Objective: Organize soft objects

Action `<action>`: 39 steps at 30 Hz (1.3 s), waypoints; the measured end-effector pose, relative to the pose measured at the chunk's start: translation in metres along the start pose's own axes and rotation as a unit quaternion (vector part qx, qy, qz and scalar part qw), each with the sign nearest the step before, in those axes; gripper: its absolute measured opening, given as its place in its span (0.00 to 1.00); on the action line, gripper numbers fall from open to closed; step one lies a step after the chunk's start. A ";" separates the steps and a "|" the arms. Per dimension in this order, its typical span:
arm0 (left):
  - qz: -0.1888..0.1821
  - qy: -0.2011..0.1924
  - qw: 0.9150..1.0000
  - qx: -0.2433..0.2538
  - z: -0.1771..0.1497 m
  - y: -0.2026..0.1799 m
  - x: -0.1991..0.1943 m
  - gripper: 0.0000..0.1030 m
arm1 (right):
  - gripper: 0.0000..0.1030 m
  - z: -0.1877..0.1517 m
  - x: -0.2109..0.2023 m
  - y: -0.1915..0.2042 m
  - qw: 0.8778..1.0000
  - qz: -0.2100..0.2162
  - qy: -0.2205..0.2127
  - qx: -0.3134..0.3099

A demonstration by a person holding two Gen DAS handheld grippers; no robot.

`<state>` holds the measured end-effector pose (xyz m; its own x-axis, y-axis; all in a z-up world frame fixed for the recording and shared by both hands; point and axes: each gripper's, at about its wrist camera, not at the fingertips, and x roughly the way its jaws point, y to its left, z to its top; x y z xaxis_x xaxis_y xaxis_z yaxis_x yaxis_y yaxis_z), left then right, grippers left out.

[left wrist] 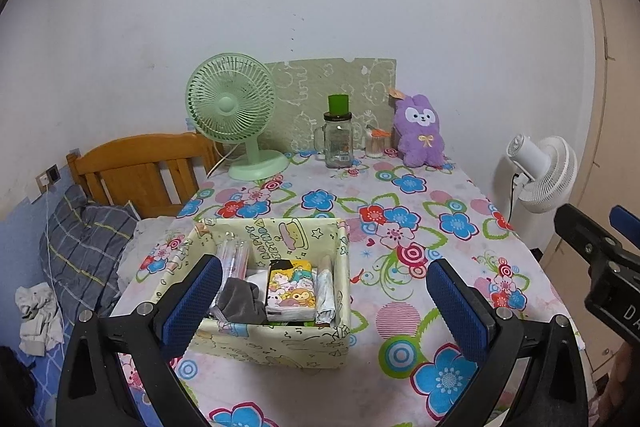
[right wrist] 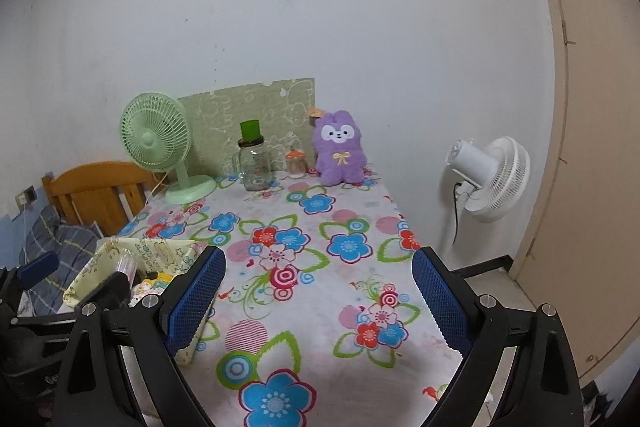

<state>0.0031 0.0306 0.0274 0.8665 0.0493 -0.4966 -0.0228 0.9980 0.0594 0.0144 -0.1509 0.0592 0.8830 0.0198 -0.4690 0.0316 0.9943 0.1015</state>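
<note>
I am looking down a table under a white cloth printed with blue and red flowers (left wrist: 400, 223), and I place everything by the pale yellow fabric storage box with cartoon prints (left wrist: 276, 331) near the table's front left. Left of the box, off the table, lies a grey plaid pillow (left wrist: 80, 247) against an orange wooden headboard (left wrist: 140, 171). My left gripper (left wrist: 324, 301) hovers with its blue pads spread wide and nothing between them; its left pad overlaps the box's left wall. Inside the box I see a dark grey cloth (left wrist: 240, 301), a tissue pack with cartoon animals (left wrist: 290, 289) and a clear plastic tube (left wrist: 234, 255). Behind the box, at the far edge, stands a mint green desk fan (left wrist: 236, 115), then a clear glass jar with a green cap (left wrist: 338, 135), then a small jar with an orange lid (left wrist: 376, 143). Far behind the box and to its right sits the purple plush bunny with a yellow bow (right wrist: 340, 153), upright against the wall. My right gripper (right wrist: 318, 297) is likewise released and empty, above bare cloth right of the box, nothing between it and the bunny. Farthest right, off the table, stands a white floor fan (right wrist: 492, 179).
</note>
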 end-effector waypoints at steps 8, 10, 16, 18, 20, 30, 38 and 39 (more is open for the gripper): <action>0.004 -0.005 1.000 -0.005 0.001 0.002 -0.004 1.00 | 0.93 -0.001 -0.004 0.002 1.000 0.011 -0.002 -0.004; 0.004 -0.006 1.000 -0.005 0.002 0.003 -0.005 1.00 | 0.93 -0.001 -0.004 0.003 1.000 0.014 -0.001 -0.005; 0.013 -0.012 1.000 -0.006 0.002 0.005 -0.009 1.00 | 0.93 0.000 -0.003 0.009 1.000 0.022 0.000 -0.012; 0.015 -0.012 1.000 -0.008 0.003 0.006 -0.008 1.00 | 0.93 0.001 -0.003 0.010 1.000 0.024 0.000 -0.013; 0.014 -0.011 1.000 -0.010 0.003 0.008 -0.007 1.00 | 0.93 0.001 -0.003 0.012 1.000 0.026 0.000 -0.014; 0.015 -0.012 1.000 -0.011 0.003 0.009 -0.007 1.00 | 0.94 0.002 0.001 0.014 1.000 0.026 0.003 -0.016; 0.017 -0.012 1.000 -0.013 0.004 0.008 -0.006 1.00 | 0.94 0.001 0.002 0.014 1.000 0.025 0.004 -0.015; 0.017 -0.012 1.000 -0.014 0.004 0.008 -0.006 1.00 | 0.94 0.001 0.002 0.014 1.000 0.025 0.004 -0.016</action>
<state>-0.0001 0.0386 0.0342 0.8768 0.0820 -0.4738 -0.0658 0.9965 0.0507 0.0171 -0.1372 0.0608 0.8793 0.0697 -0.4712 -0.0266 0.9949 0.0975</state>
